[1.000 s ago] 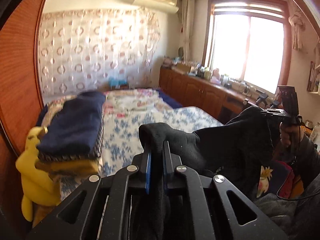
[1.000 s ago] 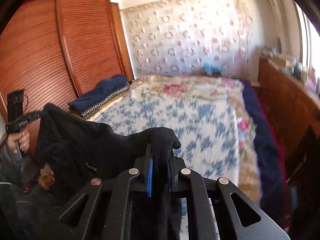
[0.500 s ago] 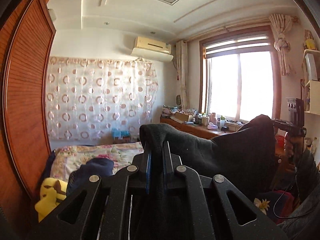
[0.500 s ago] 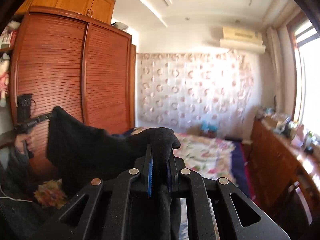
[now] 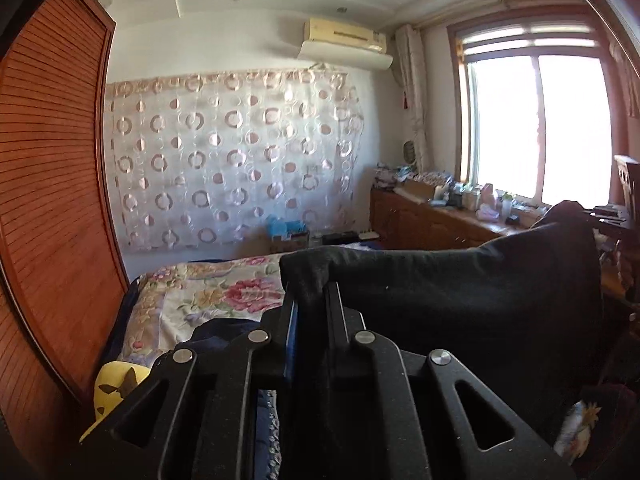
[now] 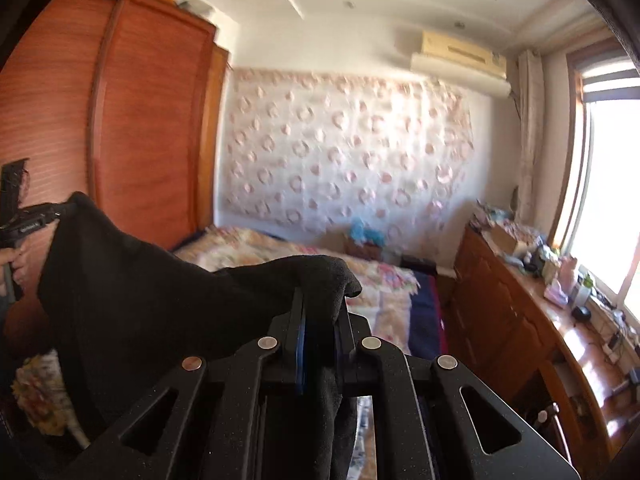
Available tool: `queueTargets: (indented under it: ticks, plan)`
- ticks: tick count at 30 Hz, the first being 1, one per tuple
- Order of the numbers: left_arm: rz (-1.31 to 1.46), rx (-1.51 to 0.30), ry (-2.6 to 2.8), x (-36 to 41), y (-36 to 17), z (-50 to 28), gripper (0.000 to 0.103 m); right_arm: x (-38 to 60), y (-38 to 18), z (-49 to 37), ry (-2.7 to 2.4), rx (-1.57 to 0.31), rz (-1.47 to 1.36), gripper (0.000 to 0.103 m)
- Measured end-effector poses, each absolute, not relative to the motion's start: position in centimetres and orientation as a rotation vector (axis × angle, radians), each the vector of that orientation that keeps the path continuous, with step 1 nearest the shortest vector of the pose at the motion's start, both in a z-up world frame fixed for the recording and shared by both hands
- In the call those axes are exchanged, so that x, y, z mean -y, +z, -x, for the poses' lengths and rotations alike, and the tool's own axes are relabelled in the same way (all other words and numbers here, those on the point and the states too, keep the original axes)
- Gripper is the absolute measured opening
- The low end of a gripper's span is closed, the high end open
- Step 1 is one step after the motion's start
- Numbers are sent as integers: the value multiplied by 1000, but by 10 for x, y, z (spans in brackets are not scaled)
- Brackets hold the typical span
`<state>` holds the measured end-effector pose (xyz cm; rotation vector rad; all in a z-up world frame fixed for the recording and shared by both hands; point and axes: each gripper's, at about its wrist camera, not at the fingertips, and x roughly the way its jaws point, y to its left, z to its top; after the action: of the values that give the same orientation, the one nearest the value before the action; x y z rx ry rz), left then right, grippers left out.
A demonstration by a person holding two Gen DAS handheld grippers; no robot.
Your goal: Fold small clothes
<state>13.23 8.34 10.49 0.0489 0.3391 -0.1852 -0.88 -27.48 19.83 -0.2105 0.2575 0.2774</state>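
Observation:
A black garment (image 5: 460,304) hangs stretched in the air between both grippers, above the near end of the bed. My left gripper (image 5: 310,300) is shut on one top corner of it. My right gripper (image 6: 320,304) is shut on the other top corner (image 6: 320,272). In the right wrist view the cloth (image 6: 132,300) runs left to the left gripper (image 6: 56,212). In the left wrist view it runs right to the right gripper (image 5: 588,212). The garment's lower part is hidden behind the gripper bodies.
A bed with a floral cover (image 5: 208,292) lies ahead. A dark blue folded pile (image 5: 216,332) and a yellow plush (image 5: 116,384) sit at its left edge. A wooden wardrobe (image 5: 48,200) stands left, a low wooden cabinet (image 6: 516,320) under the window right.
Both grippers lifted the garment and tilted up from the bed toward the wall and ceiling, then tipped slightly back down. The cloth is pulled straighter between them. Both stay shut.

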Motion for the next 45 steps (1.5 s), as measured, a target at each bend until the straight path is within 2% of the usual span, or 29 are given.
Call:
queueTargets:
  ticks: [1, 2, 3, 4, 6, 7, 8, 10, 18, 19, 21, 28, 34, 38, 41, 42, 45]
  plan:
    - [-56, -374, -159, -82, 91, -152, 24, 264, 185, -18, 219, -295, 226, 11]
    - [-60, -417, -142, -83, 75, -173, 34, 255, 165, -51, 157, -350, 237, 18]
    - [-51, -470, -139, -84, 56, -191, 38, 247, 149, -76, 125, -402, 242, 29]
    - [-42, -501, -145, -84, 44, -200, 43, 244, 132, -99, 87, -451, 239, 32]
    - [-40, -535, -168, -79, 26, -203, 47, 244, 109, -124, 46, -497, 200, 35]
    - [-42, -544, -167, -76, 21, -200, 55, 245, 101, -130, 56, -515, 172, 35]
    - [-36, -553, -176, -75, 17, -196, 69, 246, 94, -132, 70, -524, 150, 36]
    - [-15, -567, -208, -73, 9, -183, 79, 246, 81, -125, 92, -535, 125, 39]
    - [-34, -585, -231, -56, 7, -132, 79, 305, 70, -111, 248, -587, 60, 40]
    - [-22, -594, -228, -55, 4, -129, 79, 319, 72, -110, 264, -594, 48, 44]
    - [-17, -610, -239, -53, -4, -125, 79, 331, 64, -118, 292, -618, 30, 58]
    - [-16, -732, -274, -35, -56, -116, 79, 366, 28, -119, 274, -731, -28, 58]
    - [-34, -849, -273, -27, -94, -122, 79, 388, 21, -144, 225, -762, -76, 58]
    - [-24, -899, -274, -22, -109, -126, 79, 387, 25, -154, 223, -761, -67, 48]
    - [-56, -903, -264, -17, -115, -125, 79, 388, 33, -159, 230, -748, -43, 34]
    - [-74, -900, -258, -14, -116, -125, 79, 388, 34, -157, 237, -743, -41, 25]
    - [-105, -885, -247, -10, -119, -123, 80, 384, 36, -156, 272, -733, -23, 13]
